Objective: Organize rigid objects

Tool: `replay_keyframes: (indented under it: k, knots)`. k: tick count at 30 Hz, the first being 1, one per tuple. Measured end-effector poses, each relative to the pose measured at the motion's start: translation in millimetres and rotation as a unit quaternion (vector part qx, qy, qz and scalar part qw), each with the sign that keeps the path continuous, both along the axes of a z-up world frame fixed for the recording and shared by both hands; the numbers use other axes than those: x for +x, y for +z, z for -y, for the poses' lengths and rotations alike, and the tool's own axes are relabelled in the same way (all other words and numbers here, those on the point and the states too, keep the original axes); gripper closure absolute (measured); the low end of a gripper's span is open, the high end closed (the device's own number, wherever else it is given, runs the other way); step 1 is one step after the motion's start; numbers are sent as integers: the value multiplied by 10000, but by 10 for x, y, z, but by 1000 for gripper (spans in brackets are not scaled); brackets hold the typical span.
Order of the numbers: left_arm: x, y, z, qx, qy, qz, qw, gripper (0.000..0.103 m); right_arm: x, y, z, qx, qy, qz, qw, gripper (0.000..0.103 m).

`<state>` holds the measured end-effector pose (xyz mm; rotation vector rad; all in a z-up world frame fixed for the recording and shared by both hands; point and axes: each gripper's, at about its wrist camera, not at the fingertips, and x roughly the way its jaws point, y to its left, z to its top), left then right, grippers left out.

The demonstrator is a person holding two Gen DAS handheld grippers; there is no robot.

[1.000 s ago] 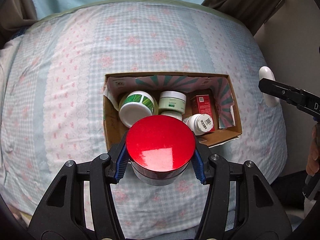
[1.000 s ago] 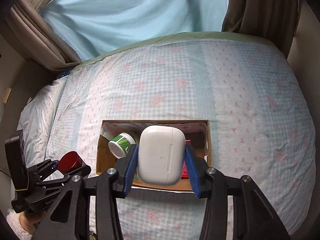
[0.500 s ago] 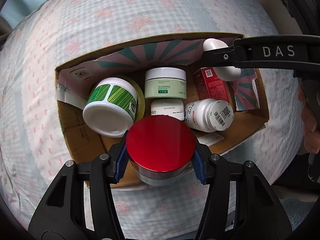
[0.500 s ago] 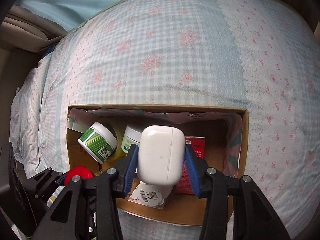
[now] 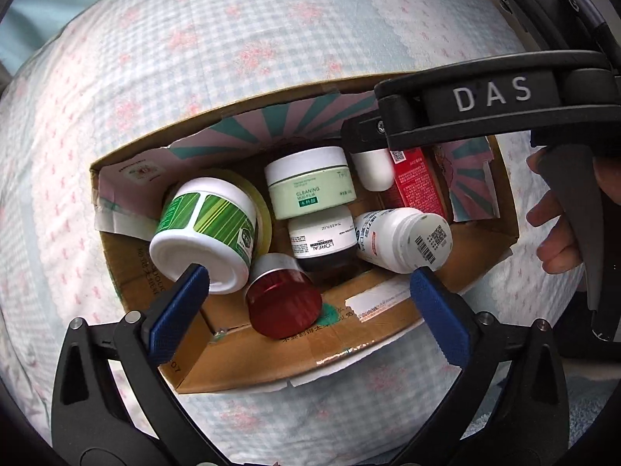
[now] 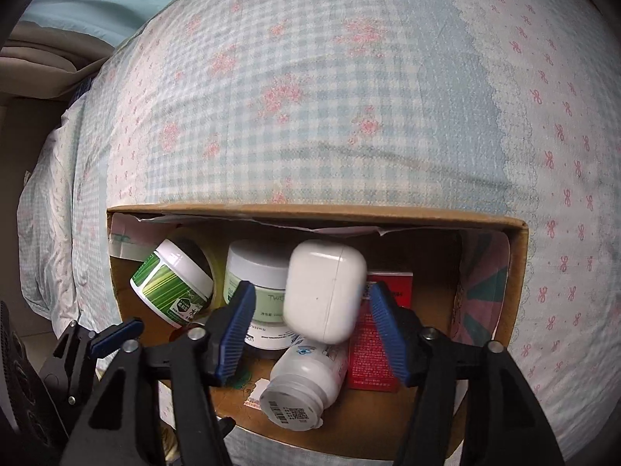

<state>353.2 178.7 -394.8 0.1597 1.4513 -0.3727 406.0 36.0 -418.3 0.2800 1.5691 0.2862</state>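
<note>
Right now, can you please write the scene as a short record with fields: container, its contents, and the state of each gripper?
container: cardboard box on a checked bedspread
contents: red-lidded jar, green-striped jar, pale green jar, white bottle, red carton
left gripper: jaws opening, red-lidded jar free between them
right gripper: jaws opening, white earbud case tilted, clear of both pads

White case (image 5: pixel 373 171) half hidden behind right tongs (image 5: pixel 363 136); label print unreadable.
</note>
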Motion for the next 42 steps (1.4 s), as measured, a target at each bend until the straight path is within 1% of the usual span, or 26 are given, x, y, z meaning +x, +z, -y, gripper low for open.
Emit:
replay_keyframes:
  k: [1,4,7,11,15,19,22,25,28,31,34,36,38,40,42]
  knots:
    - [-9,8,-14,-7,10,11,10000,0,-8,32,15,13,-35,61,10000,2]
    - [-39,7,-58,-70,90,-8,9999,0,-40,108,41,-113,-61,167,9998,1]
    - [-89,60,-86,-70,147,42,9999,0,-90,158,66,-128,-85,203,9997,1]
    - [-158,189,-84,-37,171,156,9997,0,-189,292,93,-136,-133,304,9994,1]
    - [-243,396,-80,-26,183,375,9991,0,-315,493,110,-73,-177,480,9987,1]
    - [-401,737,-127,-18,274,654,9975,0,-483,764,97,-83,-118,697,9975,1]
    - [-522,1055,-187,-133,451,885,9950,0,-650,1056,119,-79,-80,926,9956,2]
    - [-629,1426,-207,-242,516,1190,9913,0,-843,1435,194,-129,-40,1223,9924,2]
    - [-746,1849,-233,-400,607,1493,9861,0,-1066,1918,333,-310,-124,1653,9857,2]
    - [-904,2348,-237,-680,689,1907,9769,0,-1344,2464,499,-448,-253,2068,9770,1]
    - [-1104,2903,-176,-720,742,2507,9625,0,-1648,3021,630,-629,-404,2609,9625,1]
    - [-1265,3233,-136,-702,842,2913,9503,0,-1861,3352,699,-814,-519,2945,9508,1]
    - [-1471,3547,-109,-765,993,3330,9346,0,-2066,3642,754,-1054,-603,3314,9356,1]
    - [-1674,3774,-59,-804,1070,3671,9205,0,-2267,3872,808,-1191,-651,3645,9213,1]
    - [-1859,3932,27,-685,1048,3939,9106,0,-2438,4038,882,-1242,-721,3912,9090,1]
